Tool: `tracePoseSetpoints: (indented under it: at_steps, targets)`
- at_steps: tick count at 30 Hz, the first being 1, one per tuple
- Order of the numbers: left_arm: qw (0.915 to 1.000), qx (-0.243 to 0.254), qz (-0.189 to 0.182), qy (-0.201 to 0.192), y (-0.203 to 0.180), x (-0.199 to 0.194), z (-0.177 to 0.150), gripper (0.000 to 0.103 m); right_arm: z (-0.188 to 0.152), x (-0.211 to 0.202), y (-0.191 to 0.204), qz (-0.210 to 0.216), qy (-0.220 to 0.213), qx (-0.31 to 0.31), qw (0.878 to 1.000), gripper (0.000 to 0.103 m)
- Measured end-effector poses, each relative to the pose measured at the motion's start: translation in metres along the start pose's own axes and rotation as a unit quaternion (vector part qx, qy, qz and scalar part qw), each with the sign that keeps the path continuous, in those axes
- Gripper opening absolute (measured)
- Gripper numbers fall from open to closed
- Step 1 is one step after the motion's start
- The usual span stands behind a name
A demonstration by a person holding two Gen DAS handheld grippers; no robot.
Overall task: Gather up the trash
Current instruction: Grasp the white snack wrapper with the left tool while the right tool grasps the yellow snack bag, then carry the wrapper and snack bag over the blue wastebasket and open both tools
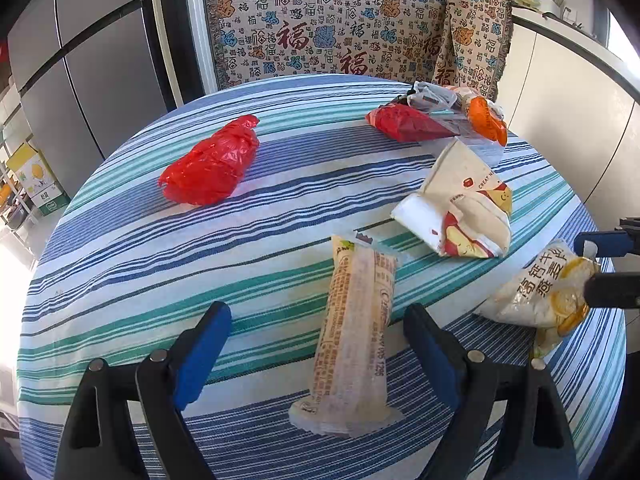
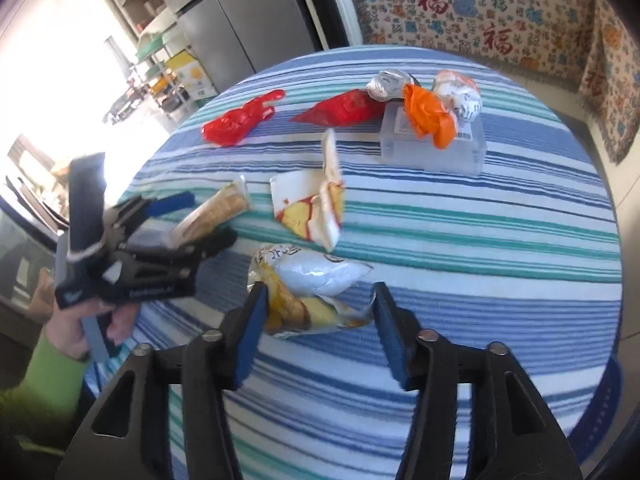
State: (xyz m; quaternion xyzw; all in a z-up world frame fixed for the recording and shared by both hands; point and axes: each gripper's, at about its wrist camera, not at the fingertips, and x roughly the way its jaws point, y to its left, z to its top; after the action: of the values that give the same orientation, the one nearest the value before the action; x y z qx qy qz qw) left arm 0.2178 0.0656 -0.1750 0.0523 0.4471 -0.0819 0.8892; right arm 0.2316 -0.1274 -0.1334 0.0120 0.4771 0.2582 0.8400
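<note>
While both tools sit low over the striped desk (image 1: 120, 240), neither has a grip on anything

Left tool (image 1: 318, 354): fingers spread wide, the long beige wrapper (image 1: 354, 336) lying between them at lower centre of the left view. Its long axis runs nearly straight away from the tool, slightly tilted to the right at the far end, so the fingers already straddle it across the narrow width. No contact visible; pads stand apart from both edges.

Right tool (image 2: 320, 320): also spread, the white-and-yellow snack bag (image 2: 312, 292) in the gap at centre-bottom of the right view. The left pad looks to be touching or just beside the bag's edge, right pad apart from it. Bag lies crosswise, crumpled, long axis roughly left-right between the fingers. In the left view the same bag (image 1: 540, 300) shows at right edge with the right tool's blue fingers around it.

Judgement: each hand is nearest its own item, so closing in place should do for both; the wrapper is flat to the cloth and could slip out under the pads.

Rest of the trash is well apart at upper frame: red plastic bag (image 1: 212, 160), folded paper carton (image 1: 460, 208), red/orange pile (image 1: 440, 120) on a clear box (image 2: 432, 148). No bin visible
</note>
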Motion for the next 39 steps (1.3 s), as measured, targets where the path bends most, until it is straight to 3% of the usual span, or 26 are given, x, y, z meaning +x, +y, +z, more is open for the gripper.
tracePoseSetpoints:
  at_steps: [3,8,13,15,16,17,18,19,21,23,26,31,35,39]
  targets:
    - [1.0,0.0,0.0,0.0,0.0,0.0,0.0,0.09,0.005,-0.004,0.009,-0.045,-0.013,-0.038,0.998,0.074]
    - [0.999,0.028,-0.034,0.005,0.003,-0.003,0.001,0.09,0.012,0.006,0.038,-0.024,0.017,-0.099,0.995,0.074]
    - [0.9977,0.042,-0.053,0.005,0.007,-0.014,0.01,0.09,0.007,0.031,0.061,-0.072,0.052,-0.16,0.983,0.076]
    - [0.9966,0.063,-0.048,0.025,0.0,-0.01,0.013,0.089,0.007,0.038,0.06,-0.079,0.065,-0.163,0.981,0.07]
    - [0.9959,0.072,-0.044,0.032,-0.003,-0.008,0.011,0.089,0.007,0.041,0.059,-0.087,0.07,-0.168,0.979,0.053]
    - [0.9952,0.082,-0.038,0.038,-0.006,-0.007,0.009,0.089,0.007,0.038,0.057,-0.086,0.068,-0.167,0.98,0.048]
    - [0.9946,0.089,-0.032,0.042,-0.009,-0.005,0.007,0.088,0.007,0.035,0.054,-0.079,0.068,-0.159,0.982,0.045]
    - [0.9945,0.09,-0.032,0.043,-0.009,-0.006,0.004,0.078,0.007,0.031,0.051,-0.075,0.065,-0.151,0.983,0.04]
    - [0.9946,0.072,-0.061,0.045,-0.007,-0.008,0.002,0.042,0.003,0.022,0.045,-0.066,0.059,-0.137,0.987,0.036]
    - [0.9953,0.063,-0.058,0.045,-0.007,-0.011,0.001,0.021,-0.003,0.011,0.036,-0.058,0.05,-0.115,0.99,0.032]
    - [0.9964,0.041,-0.066,0.034,-0.004,-0.021,-0.002,0.02,-0.012,-0.01,0.016,-0.037,0.029,-0.06,0.997,0.025]
    - [0.9954,-0.002,-0.095,0.006,-0.012,-0.052,-0.01,0.019,-0.033,-0.039,-0.026,-0.016,-0.005,0.036,0.999,0.025]
    - [0.9912,-0.015,-0.131,-0.009,-0.041,-0.07,-0.005,0.019,-0.046,-0.063,-0.052,-0.006,-0.036,0.082,0.996,0.025]
    - [0.9863,0.009,-0.162,-0.026,-0.092,-0.085,0.009,0.019,-0.058,-0.096,-0.082,-0.007,-0.072,0.122,0.99,0.025]
